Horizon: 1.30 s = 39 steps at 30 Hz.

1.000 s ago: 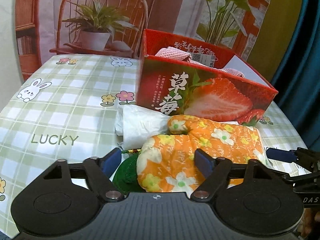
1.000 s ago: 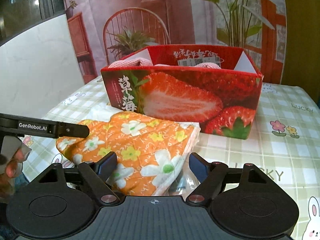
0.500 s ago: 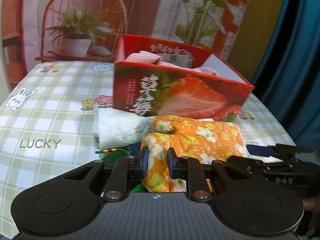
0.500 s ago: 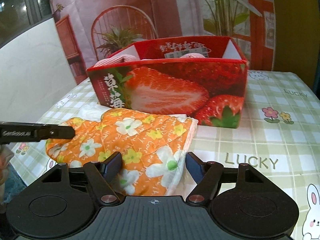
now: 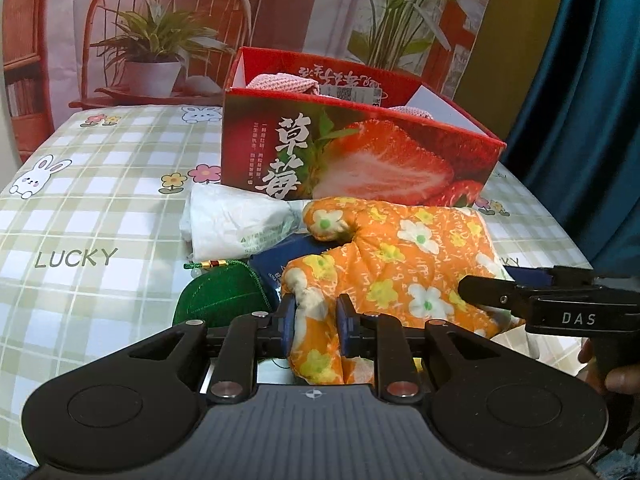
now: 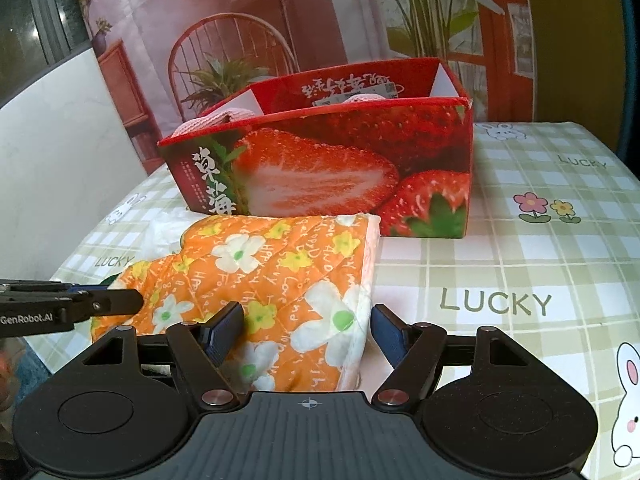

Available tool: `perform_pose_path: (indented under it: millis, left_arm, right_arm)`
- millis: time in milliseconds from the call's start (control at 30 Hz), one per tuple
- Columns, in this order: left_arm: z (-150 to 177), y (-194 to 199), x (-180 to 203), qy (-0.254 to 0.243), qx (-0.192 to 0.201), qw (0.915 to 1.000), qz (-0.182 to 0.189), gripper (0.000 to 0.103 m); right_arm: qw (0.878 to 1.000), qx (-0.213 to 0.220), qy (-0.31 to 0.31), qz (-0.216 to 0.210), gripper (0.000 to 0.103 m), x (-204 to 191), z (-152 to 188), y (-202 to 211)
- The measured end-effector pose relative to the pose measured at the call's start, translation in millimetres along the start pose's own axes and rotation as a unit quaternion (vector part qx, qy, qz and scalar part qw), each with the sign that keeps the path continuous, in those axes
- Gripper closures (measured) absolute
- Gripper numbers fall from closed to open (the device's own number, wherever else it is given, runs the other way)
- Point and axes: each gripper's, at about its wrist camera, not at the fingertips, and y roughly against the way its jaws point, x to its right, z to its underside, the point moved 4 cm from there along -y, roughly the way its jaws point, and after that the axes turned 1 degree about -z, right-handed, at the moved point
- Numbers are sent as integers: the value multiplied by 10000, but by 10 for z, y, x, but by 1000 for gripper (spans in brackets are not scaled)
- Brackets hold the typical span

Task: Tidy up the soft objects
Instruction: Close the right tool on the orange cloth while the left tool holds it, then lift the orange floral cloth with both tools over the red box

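Orange floral oven mitt [image 5: 400, 264]: one, lying on the checked tablecloth [image 5: 100, 208] just in front of the red strawberry box [image 5: 360, 160]. You have one box on the table, with pink cloth [image 5: 284, 82] showing above its rim; how many pieces it holds cannot be told. Beside and partly under the mitt lie one white crumpled bag [image 5: 236, 220], one green pouch [image 5: 220, 300] and one dark blue packet [image 5: 280, 264].

Your left gripper [image 5: 314, 320] is pinched on the near edge of the mitt: the jaws have just been closing, and the blue pads now press a bunched fold of the orange fabric between them.

Your right gripper [image 6: 306, 330] stands over the mitt's cuff end. Its jaws are wide apart, with the white-trimmed cuff lying between them. The left pad sits over the fabric; the right pad stands clear of the cuff's edge. It grips nothing.

The mitt's thumb end points toward the white bag, and its cuff end lies just short of the box's front wall.
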Motion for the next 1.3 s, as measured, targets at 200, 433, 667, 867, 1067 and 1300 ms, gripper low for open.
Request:
perform_pose_path:
  millis: [200, 433, 667, 867, 1067, 1300]
  left_arm:
    - [-9, 18, -8, 53, 39, 10000, -23, 80]
    - [12, -9, -10, 116, 5, 9999, -105, 76]
    - [14, -26, -12, 149, -7, 9998, -150, 73]
    - [11, 15, 16, 54, 137, 9999, -91, 83]
    - [-7, 93, 44, -38, 348, 9994, -83, 90]
    - [-35, 158, 47, -45, 543, 9985, -82, 91]
  right_arm:
    - [9929, 240, 1121, 313, 46, -229, 23, 75]
    - [9939, 311, 1018, 277, 74, -189, -20, 137]
    - [9957, 227, 865, 246, 77, -146, 7, 113]
    - [9969, 180, 736, 208, 79, -119, 15, 99]
    - [9970, 339, 698, 80, 92, -134, 7, 104]
    - [9951, 674, 717, 2, 94, -153, -49, 219]
